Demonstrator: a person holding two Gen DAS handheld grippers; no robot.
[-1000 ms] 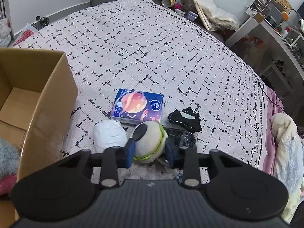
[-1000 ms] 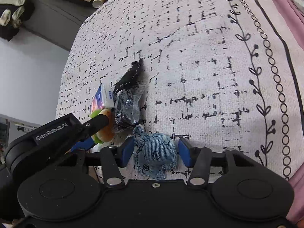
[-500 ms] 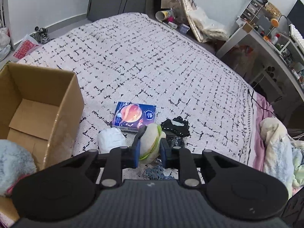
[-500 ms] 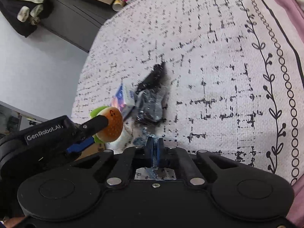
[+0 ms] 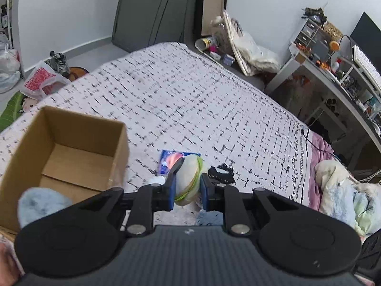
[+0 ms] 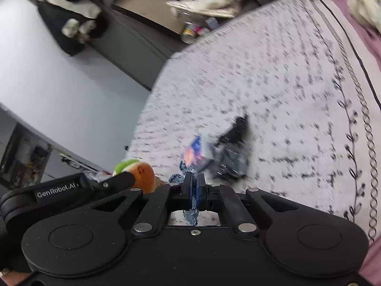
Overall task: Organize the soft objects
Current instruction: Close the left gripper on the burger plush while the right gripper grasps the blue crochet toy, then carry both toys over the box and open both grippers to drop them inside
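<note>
My left gripper (image 5: 187, 190) is shut on a round cream plush with a green band (image 5: 189, 178) and holds it above the bed. The same plush shows its orange face in the right wrist view (image 6: 142, 176). My right gripper (image 6: 194, 190) is shut on a flattened blue denim plush (image 6: 190, 211), lifted off the bed. An open cardboard box (image 5: 78, 152) stands on the bed to the left, with a fluffy light-blue soft thing (image 5: 40, 206) at its near end. A white soft lump (image 5: 157, 180) lies on the bed behind the left fingers.
A blue picture box (image 5: 172, 160) and black fabric pieces (image 5: 221, 172) lie on the patterned bedspread (image 5: 190, 100). They show blurred in the right wrist view, the black pieces (image 6: 232, 152) near the middle. A pile of bedding (image 5: 340, 190) is at the right, a cluttered desk (image 5: 338, 71) beyond.
Both grippers closed on their plushes and lifted them off the bed. The views rose and pulled back; the cardboard box came further into the left view.
</note>
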